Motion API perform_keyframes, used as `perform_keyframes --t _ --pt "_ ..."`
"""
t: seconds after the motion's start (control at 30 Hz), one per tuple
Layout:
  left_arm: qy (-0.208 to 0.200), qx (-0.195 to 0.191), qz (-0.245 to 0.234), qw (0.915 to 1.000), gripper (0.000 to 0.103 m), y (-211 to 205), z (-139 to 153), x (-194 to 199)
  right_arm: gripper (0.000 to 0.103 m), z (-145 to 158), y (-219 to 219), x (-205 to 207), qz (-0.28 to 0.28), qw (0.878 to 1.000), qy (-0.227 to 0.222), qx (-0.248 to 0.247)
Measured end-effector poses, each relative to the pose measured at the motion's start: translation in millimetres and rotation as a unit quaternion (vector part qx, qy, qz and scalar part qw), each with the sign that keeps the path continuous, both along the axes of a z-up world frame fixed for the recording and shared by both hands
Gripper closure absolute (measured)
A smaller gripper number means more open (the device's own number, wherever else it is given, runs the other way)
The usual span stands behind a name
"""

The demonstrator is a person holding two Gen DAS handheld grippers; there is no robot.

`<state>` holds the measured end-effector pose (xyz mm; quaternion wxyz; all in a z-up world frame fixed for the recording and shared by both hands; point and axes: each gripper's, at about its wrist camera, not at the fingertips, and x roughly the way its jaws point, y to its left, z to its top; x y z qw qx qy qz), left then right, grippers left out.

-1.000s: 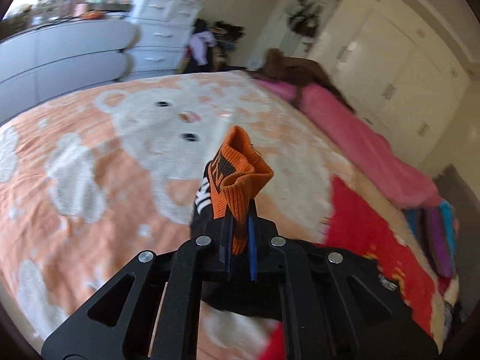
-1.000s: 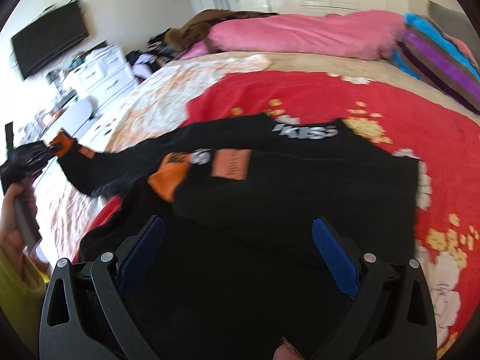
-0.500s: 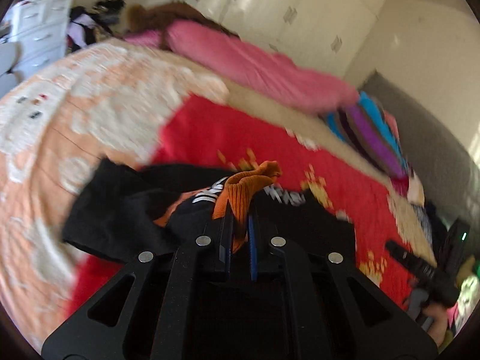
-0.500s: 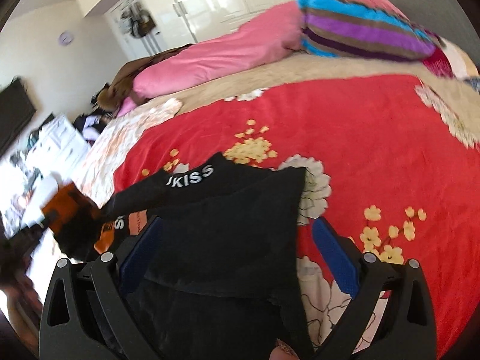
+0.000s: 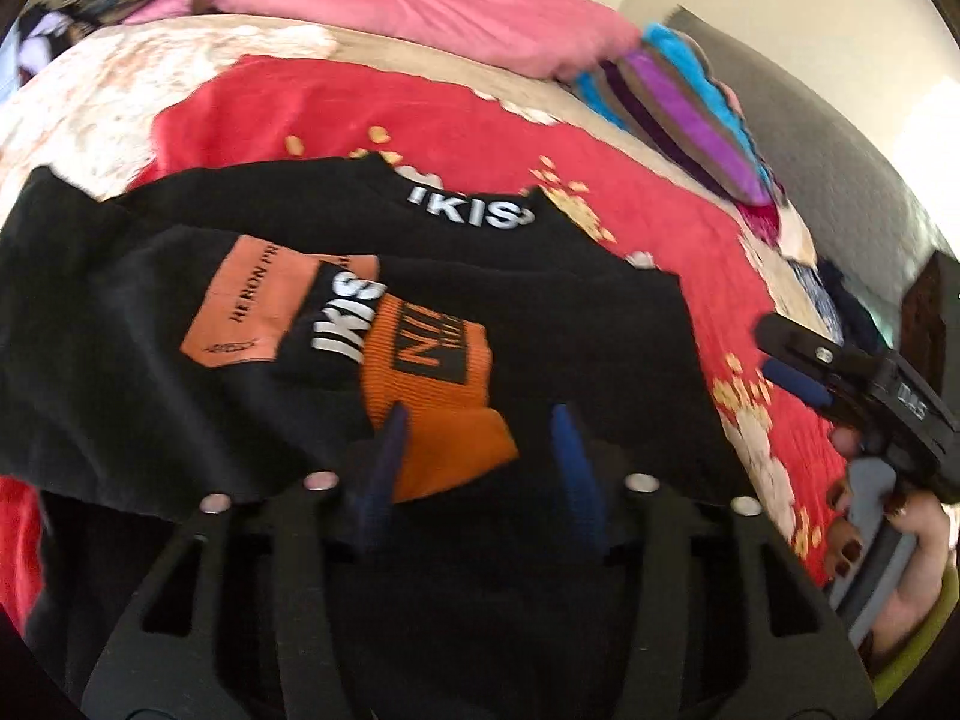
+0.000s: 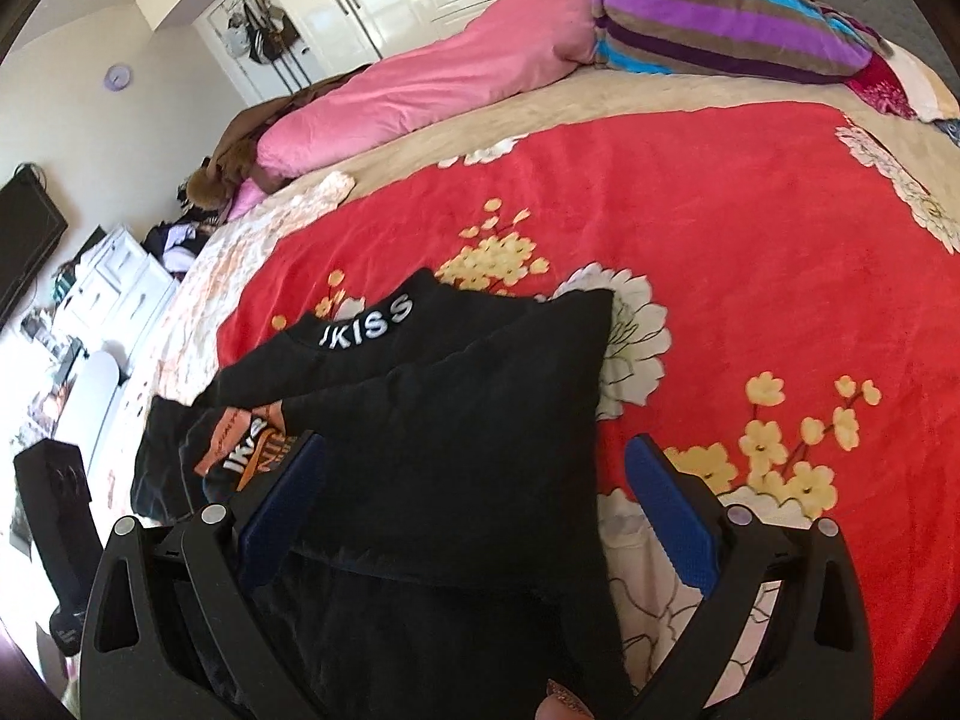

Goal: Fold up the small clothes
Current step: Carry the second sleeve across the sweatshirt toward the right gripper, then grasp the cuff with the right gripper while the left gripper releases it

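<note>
A black sweater with white "IKISS" lettering at the collar lies on the red flowered blanket. Its sleeve is folded across the chest, and the orange cuff rests on the black body beside an orange patch. My left gripper hovers over the cuff with its jaws opening. The cuff lies loose between the blue pads, against the left one, unpinched. My right gripper stands open over the sweater's right shoulder with nothing gripped. From the left wrist view, the right gripper is at the right, in a hand.
A pink duvet and a striped pillow lie along the far side of the bed. A peach bear-print blanket covers the left part. White drawers and a dark screen stand beyond the bed's left edge.
The left gripper swung right and down with the sleeve, laid the orange cuff on the sweater's chest, and its jaws parted. The right gripper shifted toward the sweater's right side, still open.
</note>
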<state>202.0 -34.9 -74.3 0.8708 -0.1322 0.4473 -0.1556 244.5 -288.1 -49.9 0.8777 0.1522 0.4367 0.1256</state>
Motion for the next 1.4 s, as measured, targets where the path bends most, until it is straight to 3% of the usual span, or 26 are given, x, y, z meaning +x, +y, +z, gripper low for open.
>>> perform_keyframes --t 0.13,0.2,0.37,0.43,0.5,0.63,0.7,0.77,0.87,0.9,0.93,1.27,1.4 --pt "-0.032 0.005 0.016 0.9993 0.038 21.4 27.0 -0.9 0.005 -3.6 15.5 2.5 0.018 0.999 0.012 0.024" --pt "-0.057 0.035 0.052 0.9964 0.035 44.1 41.5 1.3 0.005 -4.4 28.6 3.6 0.034 0.999 0.016 0.028" --pt "-0.074 0.118 0.161 0.9771 0.029 109.6 54.3 2.7 0.005 -16.3 77.4 8.5 0.083 0.995 0.041 0.041" --pt "-0.070 0.130 0.185 0.9715 0.028 127.6 52.9 3.5 0.007 -27.8 98.3 11.0 0.098 0.992 0.060 0.044" --pt "-0.065 0.118 0.209 0.9686 0.018 146.6 50.5 4.2 0.018 -40.1 114.9 13.3 0.107 0.990 0.080 0.053" --pt "-0.054 0.090 0.229 0.9676 0.017 163.7 45.3 8.0 0.025 -50.7 135.5 18.2 0.098 0.989 0.092 0.053" --pt "-0.056 0.085 0.228 0.9684 0.016 164.0 47.0 8.4 0.041 -51.0 144.4 20.8 0.105 0.989 0.091 0.056" --pt "-0.060 0.085 0.225 0.9687 0.015 162.9 49.3 7.8 0.049 -49.6 152.9 23.1 0.110 0.988 0.090 0.059" --pt "-0.062 0.081 0.224 0.9692 0.013 159.5 50.3 8.4 0.068 -44.4 162.0 25.5 0.120 0.989 0.077 0.037" --pt "-0.063 0.080 0.223 0.9694 0.013 159.8 50.3 8.8 0.084 -41.0 163.8 25.4 0.124 0.989 0.068 0.032" --pt "-0.064 0.080 0.223 0.9693 0.013 159.4 50.3 8.8 0.092 -37.3 165.9 25.0 0.130 0.989 0.060 0.026" --pt "-0.087 0.084 0.255 0.9593 0.013 177.0 60.7 2.9 0.094 43.5 160.8 6.7 0.165 0.985 -0.058 0.010" --pt "-0.083 0.075 0.261 0.9587 0.013 182.9 59.9 2.9 0.094 78.3 133.4 2.7 0.153 0.984 -0.091 -0.014"
